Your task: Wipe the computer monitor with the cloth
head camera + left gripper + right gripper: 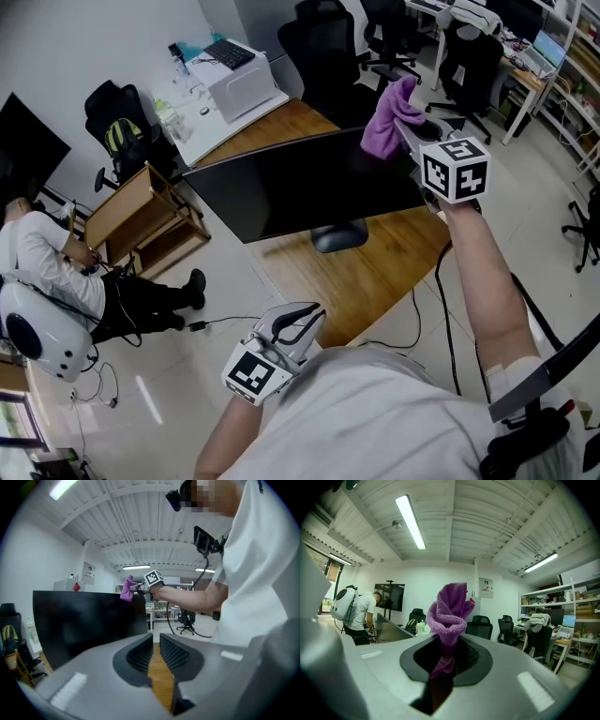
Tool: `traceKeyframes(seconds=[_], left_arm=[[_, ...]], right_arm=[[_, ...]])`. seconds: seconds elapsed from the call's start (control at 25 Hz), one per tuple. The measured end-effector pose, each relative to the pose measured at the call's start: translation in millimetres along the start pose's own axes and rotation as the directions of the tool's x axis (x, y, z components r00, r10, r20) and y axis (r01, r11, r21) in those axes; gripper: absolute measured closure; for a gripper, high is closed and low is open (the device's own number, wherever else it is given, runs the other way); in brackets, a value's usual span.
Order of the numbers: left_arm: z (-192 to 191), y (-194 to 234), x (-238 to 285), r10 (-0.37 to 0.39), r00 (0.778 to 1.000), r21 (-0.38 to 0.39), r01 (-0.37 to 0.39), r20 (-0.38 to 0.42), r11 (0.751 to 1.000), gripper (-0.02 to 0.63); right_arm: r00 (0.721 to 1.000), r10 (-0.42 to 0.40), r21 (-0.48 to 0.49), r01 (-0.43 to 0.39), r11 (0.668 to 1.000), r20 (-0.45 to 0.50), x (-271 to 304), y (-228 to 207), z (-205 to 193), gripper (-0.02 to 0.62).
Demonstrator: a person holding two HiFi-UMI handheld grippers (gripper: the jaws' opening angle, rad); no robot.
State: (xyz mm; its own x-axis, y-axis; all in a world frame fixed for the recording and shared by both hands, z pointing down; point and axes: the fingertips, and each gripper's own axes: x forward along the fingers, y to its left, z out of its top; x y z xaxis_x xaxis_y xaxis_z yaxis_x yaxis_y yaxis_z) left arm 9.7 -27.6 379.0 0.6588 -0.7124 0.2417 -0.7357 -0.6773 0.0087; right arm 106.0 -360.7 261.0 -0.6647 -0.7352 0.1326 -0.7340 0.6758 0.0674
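An open wooden shelf unit [141, 220] stands on the floor at 9 o'clock from the monitor [300, 187]; what its compartments hold cannot be made out. On the white table [202, 131] at 11 o'clock sits a white box [242, 84] with a keyboard [228, 53] on its lid and small bottles beside it. Wall racks [576, 597] at 3 o'clock in the right gripper view carry boxes and loose items.

The right gripper [405, 127] has its jaws clamped on the purple cloth [389, 120], which bunches up above them – it is held at the monitor's upper corner, at 1 o'clock in the head view, touching or just beside the top edge. The left gripper [302, 323] hangs low at 6 o'clock, off the near edge of the desk [375, 277], its jaws only narrowly apart with nothing between them but a sight of the wooden top.

The monitor's screen is dark and it stands on a rounded foot [339, 234] near the middle of the desk. Bare wood lies in front of the foot toward 5 o'clock, and open floor [187, 375] runs from the desk's curved edge toward 7 o'clock.

Black office chairs [323, 47] crowd 12 o'clock – another with a backpack [117, 131] is at 10 o'clock. A person in a white shirt [47, 262] bends over at 9 o'clock. Strip lights [410, 521] run along the ribbed ceiling
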Motion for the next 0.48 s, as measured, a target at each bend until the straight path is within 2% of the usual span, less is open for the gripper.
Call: traceKeyframes(seconds=[0.28,0.48], left_arm=[[6,-4,12,-0.02,1.0,0.003,0.02,-0.022,1.0,0.541],[7,-7,21,-0.025,1.0,0.008,0.025,-0.004,1.0,0.541]], right_arm=[[0.999,-0.035,0.012,0.035,0.999,-0.003,-9,-29,-3,0.545],[0.999,-0.051,0.01,0.051,0.999,-0.005,-16,-44,-4,0.545]])
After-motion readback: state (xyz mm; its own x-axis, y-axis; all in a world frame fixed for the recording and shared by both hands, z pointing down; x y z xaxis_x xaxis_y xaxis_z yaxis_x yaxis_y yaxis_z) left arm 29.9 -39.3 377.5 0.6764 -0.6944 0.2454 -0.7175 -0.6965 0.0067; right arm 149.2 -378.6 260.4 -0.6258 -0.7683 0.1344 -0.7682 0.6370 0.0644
